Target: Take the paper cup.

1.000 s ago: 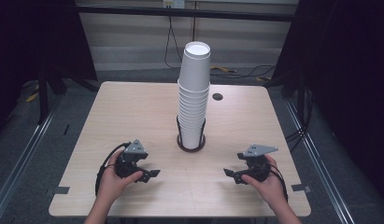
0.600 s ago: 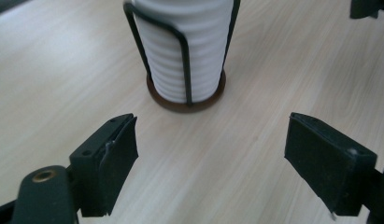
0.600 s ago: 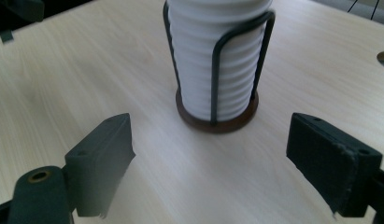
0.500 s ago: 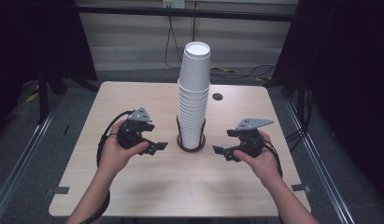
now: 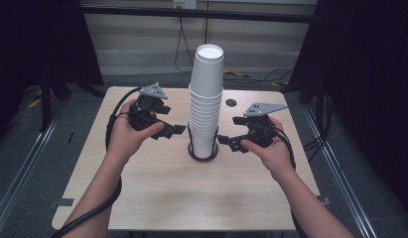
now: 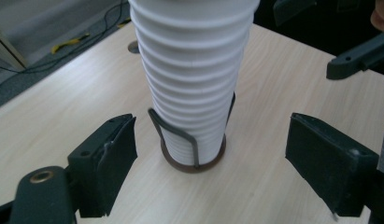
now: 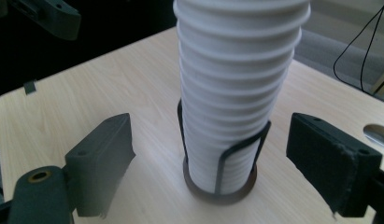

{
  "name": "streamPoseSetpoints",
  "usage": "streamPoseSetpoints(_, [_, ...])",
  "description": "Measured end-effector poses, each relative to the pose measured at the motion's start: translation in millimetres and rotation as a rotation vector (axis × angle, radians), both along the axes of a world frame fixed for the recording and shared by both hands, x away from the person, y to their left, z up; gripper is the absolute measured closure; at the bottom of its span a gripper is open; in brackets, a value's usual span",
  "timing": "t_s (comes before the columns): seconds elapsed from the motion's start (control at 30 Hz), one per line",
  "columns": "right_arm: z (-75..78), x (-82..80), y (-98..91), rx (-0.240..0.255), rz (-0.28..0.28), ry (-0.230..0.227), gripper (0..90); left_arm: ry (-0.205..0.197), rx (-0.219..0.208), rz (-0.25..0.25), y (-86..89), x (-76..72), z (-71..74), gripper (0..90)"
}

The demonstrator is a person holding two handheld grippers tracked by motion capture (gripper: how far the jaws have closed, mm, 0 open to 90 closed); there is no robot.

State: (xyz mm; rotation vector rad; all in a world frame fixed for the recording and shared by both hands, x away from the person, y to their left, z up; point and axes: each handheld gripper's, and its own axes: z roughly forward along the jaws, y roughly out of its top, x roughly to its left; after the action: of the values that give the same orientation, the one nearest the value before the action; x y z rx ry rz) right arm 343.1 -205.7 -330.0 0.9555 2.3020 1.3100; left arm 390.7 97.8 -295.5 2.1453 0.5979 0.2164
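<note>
Flanking the stack of white paper cups (image 5: pixel 207 106), seated in its wire holder (image 5: pixel 203 148) on the worktop (image 5: pixel 157 198) between them, left gripper (image 5: pixel 168 131) and right gripper (image 5: pixel 230 141) hover with jaws spread and empty, evidently positioned to grasp it from both sides.

- Cup stack (image 5: pixel 206 104): plain white, ribbed by stacked rims.
- Wire holder (image 6: pixel 192 144): dark grey, brown base ring.
- Surface (image 5: pixel 157 193): pale wood grain.
- Left tool (image 5: pixel 168 130) and right tool (image 5: pixel 230 141): black, grey top plates.

Dim overall, dark at both sides of the high view. Soft and slightly blurred up close in both gripper views; no harsh glare.
</note>
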Motion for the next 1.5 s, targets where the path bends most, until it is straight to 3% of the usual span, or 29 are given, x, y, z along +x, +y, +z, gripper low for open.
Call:
streamPoseSetpoints(0.1, [10.8, 7.1, 8.4, 0.027, -0.007, -0.006, 14.4, -0.017, 0.007, -0.013, -6.5, 6.2, 17.5, 16.2])
streamPoseSetpoints(0.3, [28.0, 16.8, 17.9, 0.048, -0.024, -0.048, 14.4, -0.049, -0.033, -0.011, -15.0, 14.3, 41.5, 15.8])
streamPoseSetpoints(0.43, [33.7, 22.7, 21.5, 0.070, -0.037, -0.048, 14.3, -0.053, -0.054, -0.018, -21.8, 20.9, 51.8, 15.8])
streamPoseSetpoints(0.57, [36.7, 28.2, 26.3, 0.082, -0.048, -0.054, 14.2, -0.060, -0.048, -0.024, -29.5, 27.1, 57.0, 15.8])
streamPoseSetpoints(0.77, [39.7, 36.6, 32.2, 0.087, -0.077, -0.066, 14.0, -0.057, -0.092, -0.020, -37.6, 36.9, 56.6, 15.7])
streamPoseSetpoints(0.93, [39.7, 42.9, 35.5, 0.112, -0.112, -0.080, 14.1, -0.038, -0.091, -0.001, -50.8, 45.8, 54.1, 15.5])
streamPoseSetpoints(1.07, [37.8, 44.8, 37.4, 0.108, -0.121, -0.098, 14.3, -0.059, -0.063, -0.005, -62.9, 47.5, 50.5, 13.0])
streamPoseSetpoints(1.17, [36.1, 45.5, 36.9, 0.125, -0.125, -0.094, 14.4, -0.070, -0.095, 0.014, -69.8, 50.1, 46.5, 10.6])
streamPoseSetpoints(1.3, [35.1, 44.8, 39.0, 0.114, -0.135, -0.105, 14.1, -0.091, -0.097, 0.025, -76.2, 50.6, 44.4, 7.5])
streamPoseSetpoints(1.5, [36.0, 43.8, 40.1, 0.113, -0.142, -0.113, 14.3, -0.072, -0.140, 0.048, -75.2, 51.2, 47.6, 10.6])
